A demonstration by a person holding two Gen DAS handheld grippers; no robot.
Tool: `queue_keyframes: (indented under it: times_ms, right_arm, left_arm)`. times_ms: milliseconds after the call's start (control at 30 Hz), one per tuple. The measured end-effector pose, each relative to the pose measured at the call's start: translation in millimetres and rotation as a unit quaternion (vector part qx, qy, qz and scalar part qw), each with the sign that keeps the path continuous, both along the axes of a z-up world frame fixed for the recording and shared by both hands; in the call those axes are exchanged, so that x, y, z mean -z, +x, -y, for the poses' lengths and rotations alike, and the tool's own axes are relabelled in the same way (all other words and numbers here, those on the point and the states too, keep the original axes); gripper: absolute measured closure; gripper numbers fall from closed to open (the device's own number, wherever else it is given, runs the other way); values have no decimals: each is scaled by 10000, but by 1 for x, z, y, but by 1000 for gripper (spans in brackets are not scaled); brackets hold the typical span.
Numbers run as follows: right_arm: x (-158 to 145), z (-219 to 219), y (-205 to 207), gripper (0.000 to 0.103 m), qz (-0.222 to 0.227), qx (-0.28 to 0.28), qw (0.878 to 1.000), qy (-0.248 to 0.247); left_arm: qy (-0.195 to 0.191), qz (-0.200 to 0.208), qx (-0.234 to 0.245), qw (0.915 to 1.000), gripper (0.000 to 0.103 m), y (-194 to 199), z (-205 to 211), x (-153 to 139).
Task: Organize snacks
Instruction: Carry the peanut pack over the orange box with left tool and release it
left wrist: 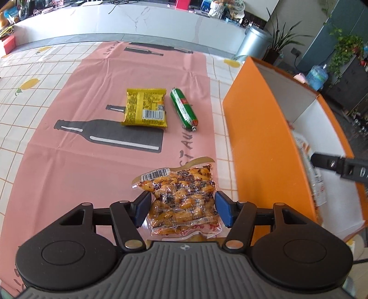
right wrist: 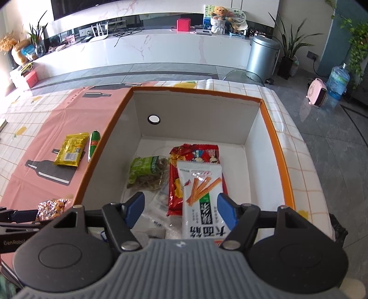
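Left gripper [left wrist: 181,208] grips peanut bag [left wrist: 181,200] above pink tablecloth [left wrist: 69,161].

Left gripper [left wrist: 181,208] clamped, right gripper [right wrist: 181,210] parted

You're working in a home living room: a long marble media console [right wrist: 161,46] under a wall-mounted screen [right wrist: 128,7], potted plants [right wrist: 289,50], a teddy bear [right wrist: 218,12].

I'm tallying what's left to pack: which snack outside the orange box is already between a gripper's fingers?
The clear pack of orange-brown snacks, between the left gripper. The yellow packet and green sausage lie untouched farther away.
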State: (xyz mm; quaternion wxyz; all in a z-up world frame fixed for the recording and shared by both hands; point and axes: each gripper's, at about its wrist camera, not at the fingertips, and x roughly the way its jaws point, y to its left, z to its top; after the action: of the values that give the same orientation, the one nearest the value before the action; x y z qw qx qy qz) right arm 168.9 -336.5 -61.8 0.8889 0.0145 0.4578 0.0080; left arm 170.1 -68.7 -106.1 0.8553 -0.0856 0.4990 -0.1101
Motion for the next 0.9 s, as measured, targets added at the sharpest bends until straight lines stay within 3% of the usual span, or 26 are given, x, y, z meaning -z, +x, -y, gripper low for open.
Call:
queue_keyframes:
  times_ms: [200, 400, 700, 900]
  right_arm:
    - [-9, 5, -27, 36, 121, 23, 9998, 162]
    - [-13, 20, -33, 36, 79, 191, 9986, 496]
    - [-7, 17, -45, 39, 167, -436, 9987, 207]
    - [-6, 18, -30, 40, 34, -692, 9976, -94]
  left_arm:
    - [-343, 349, 56, 9988, 34, 2, -5, -42]
    - [-329, 915, 743, 9925, 34, -1, 29, -95]
    - [547, 1170, 2016, 9709, 34, 22, 122, -92]
    - [1191, 913, 2557, 9550, 34, 39, 153, -79]
